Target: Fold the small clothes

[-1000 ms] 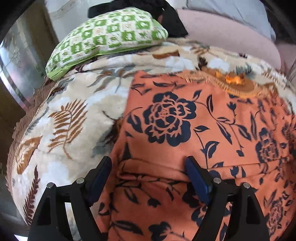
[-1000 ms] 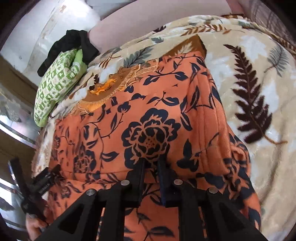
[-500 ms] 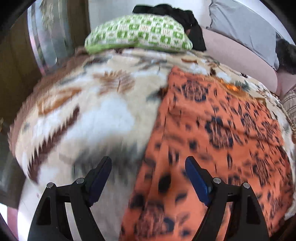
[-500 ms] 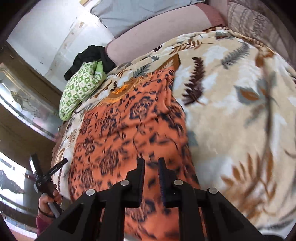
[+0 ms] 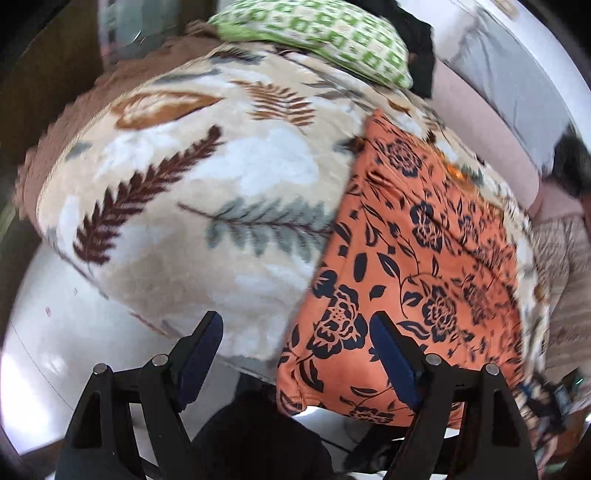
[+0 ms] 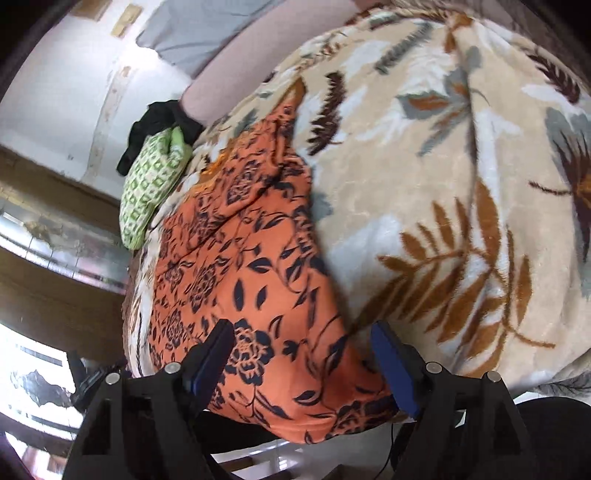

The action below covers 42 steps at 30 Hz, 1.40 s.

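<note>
An orange garment with dark blue flowers lies stretched lengthwise on a cream leaf-patterned blanket, its near end hanging over the bed's front edge. My left gripper hovers open above the garment's near left corner, with nothing between its fingers. In the right wrist view the same garment runs away from me. My right gripper is over its near right corner; its jaws are opening and stand wide apart, and the pads do not press the cloth.
A green-and-white checked pillow with dark cloth behind it lies at the far end of the bed. A pink sheet and grey pillow lie beyond. White floor shows below the bed's edge.
Both grippers have drawn back to the garment's near end at the bed's edge. The right gripper, shut before, now stands open. The garment lies longer and flatter.
</note>
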Tool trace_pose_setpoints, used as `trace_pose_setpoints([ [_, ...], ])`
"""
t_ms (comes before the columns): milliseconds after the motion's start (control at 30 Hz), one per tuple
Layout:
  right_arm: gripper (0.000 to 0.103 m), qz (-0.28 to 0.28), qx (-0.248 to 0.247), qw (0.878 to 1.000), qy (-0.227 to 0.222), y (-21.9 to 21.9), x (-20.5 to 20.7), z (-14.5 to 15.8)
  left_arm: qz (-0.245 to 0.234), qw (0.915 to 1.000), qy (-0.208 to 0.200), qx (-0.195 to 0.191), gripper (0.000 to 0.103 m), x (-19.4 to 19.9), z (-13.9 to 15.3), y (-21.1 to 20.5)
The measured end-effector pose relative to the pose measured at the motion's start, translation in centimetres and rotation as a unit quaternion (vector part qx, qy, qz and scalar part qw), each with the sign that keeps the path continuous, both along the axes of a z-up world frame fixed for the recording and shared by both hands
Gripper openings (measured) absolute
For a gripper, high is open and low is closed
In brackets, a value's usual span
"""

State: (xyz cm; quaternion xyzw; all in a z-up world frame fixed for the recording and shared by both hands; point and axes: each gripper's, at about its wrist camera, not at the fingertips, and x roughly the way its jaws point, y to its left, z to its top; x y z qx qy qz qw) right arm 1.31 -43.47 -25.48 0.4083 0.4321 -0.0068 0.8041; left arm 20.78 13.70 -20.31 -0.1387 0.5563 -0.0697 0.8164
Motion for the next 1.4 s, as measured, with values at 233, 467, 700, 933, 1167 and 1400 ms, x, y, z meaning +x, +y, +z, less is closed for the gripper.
trace_pose_setpoints([
  [233,0.079,-0.01,-0.002,1.0,0.011,-0.7,-0.6,-1.2,-0.011,0.9993,0.034,-0.003,0.082,0.2,-2.4,-1.0],
  [467,0.079,-0.008,0.031,0.999,0.014,-0.9,-0.8,-2.6,-0.018,0.9951,0.097,-0.005,0.082,-1.1,-7.9,-1.7],
  [700,0.079,0.006,0.032,0.999,0.019,0.1,-0.1,-3.2,-0.034,0.9932,0.107,-0.032,0.078,-2.0,-10.2,-2.5],
  [933,0.079,0.011,0.033,0.999,0.028,0.4,0.0,-3.8,-0.05,0.989,0.114,-0.079,0.035,-1.6,-11.3,-3.0],
  [1167,0.079,0.0,0.049,0.998,0.034,0.1,-0.4,-4.0,-0.066,0.9891,0.104,-0.08,0.029,-1.7,-10.4,-3.8],
  [1400,0.016,0.065,-0.044,0.995,0.065,3.3,0.3,-3.5,-0.069,0.9896,0.101,-0.076,0.027,-1.4,-10.9,-3.0],
])
